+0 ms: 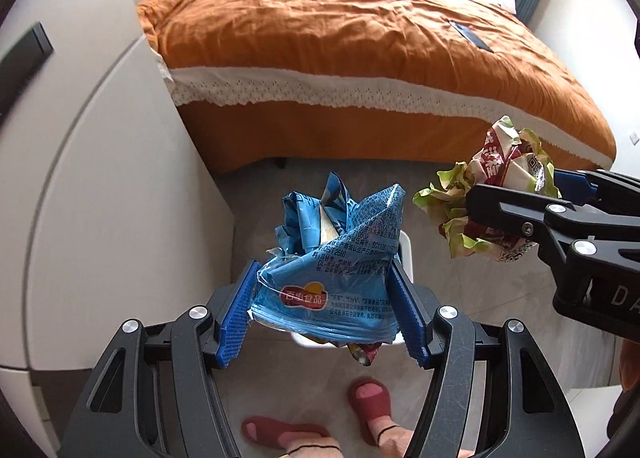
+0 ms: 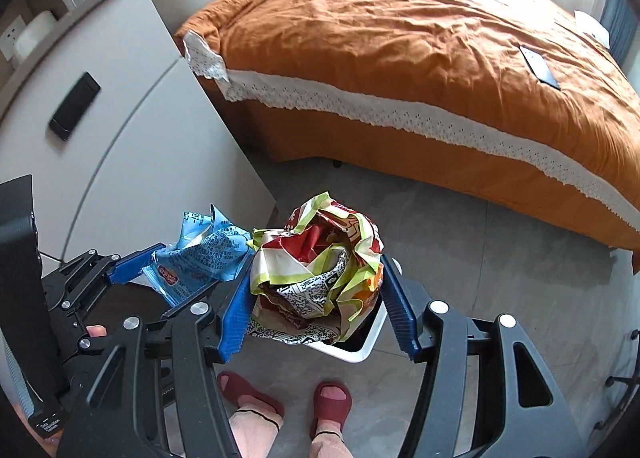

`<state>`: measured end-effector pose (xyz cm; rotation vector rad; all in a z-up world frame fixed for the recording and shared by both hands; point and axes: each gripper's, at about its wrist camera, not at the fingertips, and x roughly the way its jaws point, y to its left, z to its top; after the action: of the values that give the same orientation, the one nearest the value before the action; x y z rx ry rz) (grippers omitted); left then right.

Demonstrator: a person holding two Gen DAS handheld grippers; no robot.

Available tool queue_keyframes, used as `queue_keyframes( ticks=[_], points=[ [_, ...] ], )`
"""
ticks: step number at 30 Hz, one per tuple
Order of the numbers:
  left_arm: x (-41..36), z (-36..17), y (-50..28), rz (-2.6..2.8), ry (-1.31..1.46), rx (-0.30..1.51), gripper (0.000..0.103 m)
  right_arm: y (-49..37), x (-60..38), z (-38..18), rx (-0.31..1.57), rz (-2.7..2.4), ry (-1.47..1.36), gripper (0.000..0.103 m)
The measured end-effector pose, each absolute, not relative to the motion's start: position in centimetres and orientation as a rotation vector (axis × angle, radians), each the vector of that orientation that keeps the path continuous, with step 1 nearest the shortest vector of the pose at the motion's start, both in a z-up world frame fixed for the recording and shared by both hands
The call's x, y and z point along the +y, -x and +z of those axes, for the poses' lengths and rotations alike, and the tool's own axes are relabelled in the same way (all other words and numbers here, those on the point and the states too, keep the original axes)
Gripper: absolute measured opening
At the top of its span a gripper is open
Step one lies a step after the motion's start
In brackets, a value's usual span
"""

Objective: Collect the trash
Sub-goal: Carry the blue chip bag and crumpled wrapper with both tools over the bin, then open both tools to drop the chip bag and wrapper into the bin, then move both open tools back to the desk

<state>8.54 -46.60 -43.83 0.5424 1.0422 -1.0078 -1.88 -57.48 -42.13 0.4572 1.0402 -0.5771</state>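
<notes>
I'm holding a crumpled blue bag (image 1: 332, 278) in the left gripper (image 1: 324, 308) and a green-red wrapper (image 2: 320, 274) in the right gripper (image 2: 316, 306), both over the white bin (image 2: 366, 346) (mostly hidden). Next, I'm judging, both jaws need opening squarely above it.

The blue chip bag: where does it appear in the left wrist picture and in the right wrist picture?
Left wrist: blue chip bag at lower centre, clamped between the left gripper pads.
Right wrist: blue chip bag at left of centre, beside the red-green wrapper.
Shared landmark: the orange bed.
</notes>
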Motion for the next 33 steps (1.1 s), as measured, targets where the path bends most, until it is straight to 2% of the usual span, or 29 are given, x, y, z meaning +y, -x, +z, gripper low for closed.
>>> queue_keyframes(
  ticks=[7,8,9,10,11,16,21,27,33],
  points=[
    [-48.5,-51.9,-9.0,-1.017,-0.569,1.108,0.065,1.1,-58.9,-49.8,1.091,-0.572,-0.474,0.061],
    [-48.7,-53.2,-9.1,-1.027,-0.577,1.131,0.068,1.1,-59.1,-50.9,1.098,-0.568,-0.48,0.067],
    [-48.8,-54.2,-9.2,-1.03,-0.576,1.142,0.08,1.0,-59.2,-51.8,1.11,-0.564,-0.482,0.084],
    [-48.9,-54.8,-9.3,-1.026,-0.57,1.147,0.099,1.1,-59.4,-52.7,1.115,-0.571,-0.483,0.094],
    [-48.9,-55.6,-9.4,-1.015,-0.566,1.153,0.098,1.3,-59.5,-53.5,1.109,-0.586,-0.485,0.099],
    [-48.8,-56.7,-9.5,-0.994,-0.593,1.169,0.098,1.9,-59.9,-55.6,1.157,-0.61,-0.515,0.099],
    [-48.2,-55.9,-9.7,-0.979,-0.602,1.168,0.098,2.3,-59.4,-54.5,1.153,-0.621,-0.521,0.099],
    [-47.3,-51.6,-9.9,-0.958,-0.558,1.143,0.098,2.6,-58.3,-50.2,1.115,-0.609,-0.512,0.099],
    [-45.9,-44.8,-9.1,-0.938,-0.484,1.094,0.098,3.5,-56.7,-42.9,1.032,-0.586,-0.495,0.099]
  ],
)
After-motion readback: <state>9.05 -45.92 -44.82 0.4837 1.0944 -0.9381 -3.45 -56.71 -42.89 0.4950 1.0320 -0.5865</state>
